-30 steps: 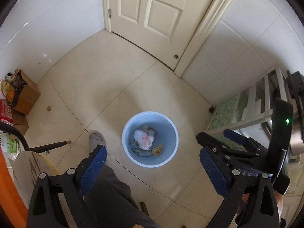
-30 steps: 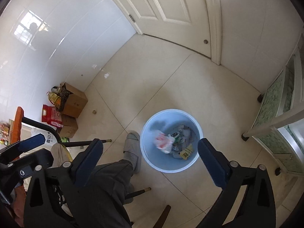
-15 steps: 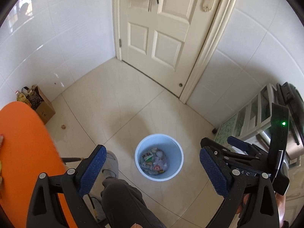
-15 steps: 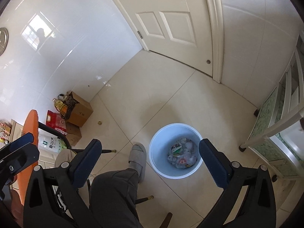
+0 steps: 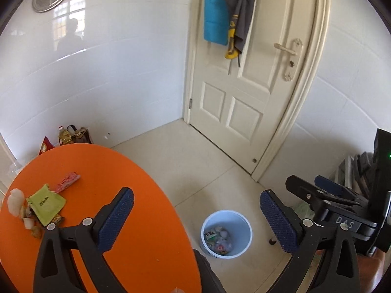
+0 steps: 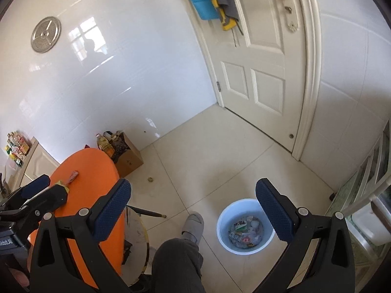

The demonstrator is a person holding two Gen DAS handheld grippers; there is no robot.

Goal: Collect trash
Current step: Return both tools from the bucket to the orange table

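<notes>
A light blue bin with several pieces of trash in it stands on the floor; it also shows in the right wrist view. On the orange round table lie a green wrapper, a pink wrapper and a pile of scraps at its left edge. My left gripper is open and empty, high over the table's right edge. My right gripper is open and empty, high above the floor, left of the bin. The right gripper also shows in the left wrist view.
A white door with hanging clothes stands behind the bin. A cardboard box with bottles sits by the wall. A shelf unit is at the right. My leg and slipper are beside the bin.
Both grippers have risen well above the bin and tilted up. The orange table with its trash has come into the left wrist view. Both stay open.
</notes>
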